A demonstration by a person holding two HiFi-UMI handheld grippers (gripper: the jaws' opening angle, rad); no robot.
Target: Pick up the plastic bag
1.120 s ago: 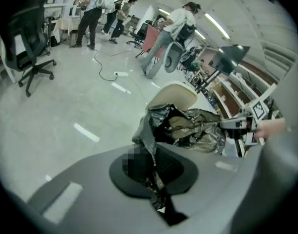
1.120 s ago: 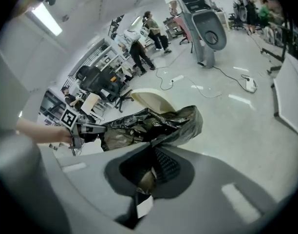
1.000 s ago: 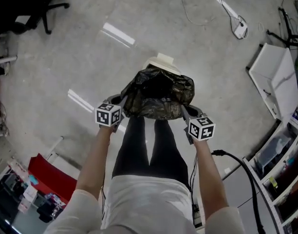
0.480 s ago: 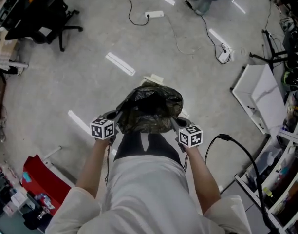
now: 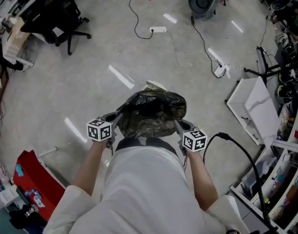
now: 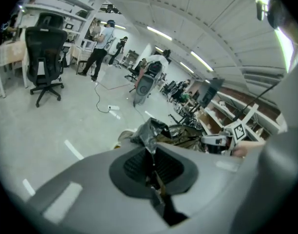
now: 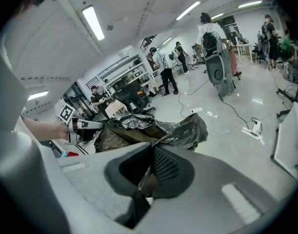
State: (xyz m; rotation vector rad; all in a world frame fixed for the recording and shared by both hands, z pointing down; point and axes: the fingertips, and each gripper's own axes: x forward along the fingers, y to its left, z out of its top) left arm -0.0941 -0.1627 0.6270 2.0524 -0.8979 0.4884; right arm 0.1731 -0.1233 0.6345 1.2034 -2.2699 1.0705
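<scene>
A crumpled black plastic bag (image 5: 151,112) hangs in the air in front of the person, stretched between both grippers. My left gripper (image 5: 116,117) is shut on the bag's left edge; in the left gripper view a strip of the bag (image 6: 151,135) runs down between the closed jaws. My right gripper (image 5: 178,125) is shut on the bag's right edge, and the bag (image 7: 180,130) is pinched between its jaws in the right gripper view. A pale object (image 5: 156,86) peeks out from behind the bag's far side.
Concrete floor with cables and a power strip (image 5: 158,29). An office chair (image 5: 59,21) stands far left, a fan (image 5: 203,0) at the top, a white board (image 5: 256,108) and shelving (image 5: 290,179) at right, a red box (image 5: 29,182) at lower left. People stand in the distance (image 7: 164,67).
The bag has risen with both grippers and now hides the person's legs. The view has tilted so more of the far floor shows. Both grippers stay shut on the bag.
</scene>
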